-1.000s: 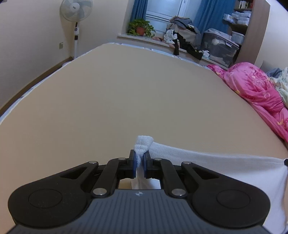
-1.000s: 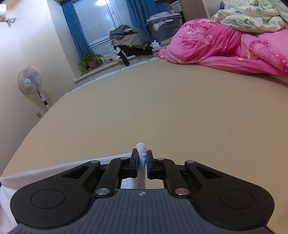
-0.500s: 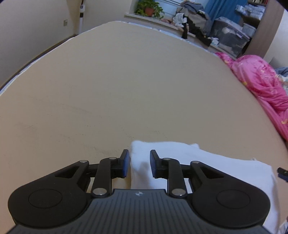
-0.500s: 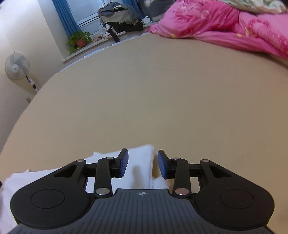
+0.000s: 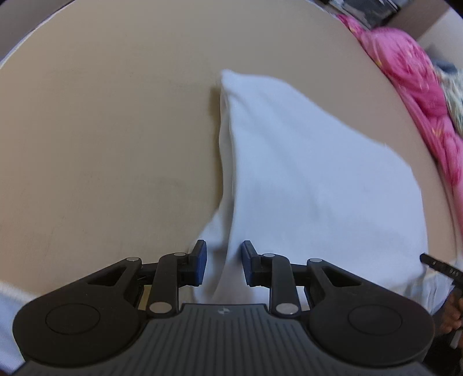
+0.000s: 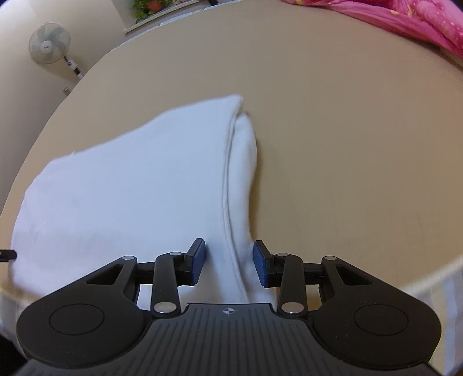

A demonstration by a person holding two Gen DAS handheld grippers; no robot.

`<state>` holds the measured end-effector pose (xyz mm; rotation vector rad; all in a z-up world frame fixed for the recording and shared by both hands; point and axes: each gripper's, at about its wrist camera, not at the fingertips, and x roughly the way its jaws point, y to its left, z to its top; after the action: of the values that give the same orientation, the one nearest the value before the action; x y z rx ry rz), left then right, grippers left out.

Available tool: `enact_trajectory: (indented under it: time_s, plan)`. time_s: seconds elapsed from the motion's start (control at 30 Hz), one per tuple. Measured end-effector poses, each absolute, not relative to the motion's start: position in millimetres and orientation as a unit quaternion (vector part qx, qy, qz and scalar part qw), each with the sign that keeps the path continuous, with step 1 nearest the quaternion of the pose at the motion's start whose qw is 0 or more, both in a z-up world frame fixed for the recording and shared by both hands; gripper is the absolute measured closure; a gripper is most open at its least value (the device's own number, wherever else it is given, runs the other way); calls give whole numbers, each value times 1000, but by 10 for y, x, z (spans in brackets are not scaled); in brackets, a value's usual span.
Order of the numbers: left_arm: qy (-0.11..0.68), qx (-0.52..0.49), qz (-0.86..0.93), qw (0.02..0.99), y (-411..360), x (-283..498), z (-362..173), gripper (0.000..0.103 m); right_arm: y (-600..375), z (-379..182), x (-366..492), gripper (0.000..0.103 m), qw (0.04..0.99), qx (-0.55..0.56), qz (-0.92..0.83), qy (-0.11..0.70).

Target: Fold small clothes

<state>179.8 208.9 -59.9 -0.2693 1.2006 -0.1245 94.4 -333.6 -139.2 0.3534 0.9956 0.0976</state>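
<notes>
A white garment [image 5: 312,185] lies folded on the tan bed surface [image 5: 110,121]. It also shows in the right wrist view [image 6: 139,179], with its folded edge running toward me. My left gripper [image 5: 222,254] is open above the garment's left folded edge, holding nothing. My right gripper [image 6: 229,256] is open above the garment's right folded edge, holding nothing. The tip of the right gripper [image 5: 439,267] shows at the right edge of the left wrist view.
A pink quilt [image 5: 419,84] lies along the right side of the bed and shows in the right wrist view [image 6: 405,20] at the top right. A white standing fan [image 6: 49,43] and a potted plant [image 6: 147,4] stand beyond the bed's far-left edge.
Both grippers were shut on the garment's corners a second ago. They opened, let the cloth drop folded onto the bed, and have pulled back and tilted down over it.
</notes>
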Motion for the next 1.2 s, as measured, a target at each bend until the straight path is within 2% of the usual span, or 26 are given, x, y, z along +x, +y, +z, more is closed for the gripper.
enact_trajectory:
  time_s: [0.07, 0.13, 0.17, 0.2, 0.23, 0.4, 0.53, 0.67, 0.73, 0.77, 0.8, 0.87, 0.9, 0.93, 0.97, 1.2]
  plan:
    - [568, -115, -71, 812, 2066, 1676, -638, 75, -3347, -1440, 738, 65, 859, 168, 54, 480]
    - [566, -90, -72, 816, 2006, 1555, -672, 82, -3390, -1483, 643, 66, 860, 161, 55, 482]
    - [561, -75, -69, 822, 1969, 1517, -664, 91, -3387, -1488, 591, 74, 862, 156, 54, 478]
    - [554, -69, -71, 827, 1955, 1453, -661, 96, -3384, -1488, 550, 93, 865, 151, 54, 475]
    - [549, -70, -74, 830, 1946, 1447, -626, 96, -3388, -1476, 522, 100, 869, 147, 53, 470]
    - [516, -121, -62, 845, 2079, 1178, -420, 97, -3729, -1145, 359, 103, 893, 208, -1, 398]
    - [561, -81, -23, 823, 1963, 1316, -627, 96, -3919, -1275, 347, 103, 873, 232, -57, 426]
    - [549, -130, -3, 826, 2113, 1378, -628, 83, -3840, -1271, 391, 99, 881, 241, -29, 407]
    - [540, -153, -9, 827, 2155, 1395, -595, 80, -3719, -1220, 424, 89, 889, 237, 5, 393]
    - [538, -160, -14, 828, 2152, 1431, -592, 74, -3642, -1219, 456, 78, 890, 230, 20, 393]
    - [536, -164, -15, 828, 2143, 1450, -596, 63, -3579, -1239, 494, 74, 889, 222, 28, 399]
    - [532, -168, -10, 830, 2124, 1494, -613, 47, -3464, -1319, 600, 73, 881, 203, 36, 426]
    - [532, -171, -8, 829, 2125, 1485, -610, 43, -3417, -1376, 639, 75, 877, 189, 33, 440]
    - [534, -175, -5, 828, 2115, 1509, -619, 43, -3384, -1421, 656, 82, 876, 173, 26, 451]
    - [536, -180, -2, 825, 2097, 1536, -627, 43, -3361, -1444, 662, 96, 876, 159, 21, 455]
    - [550, -183, 4, 815, 2054, 1692, -752, 43, -3475, -1434, 650, 97, 867, 174, 11, 467]
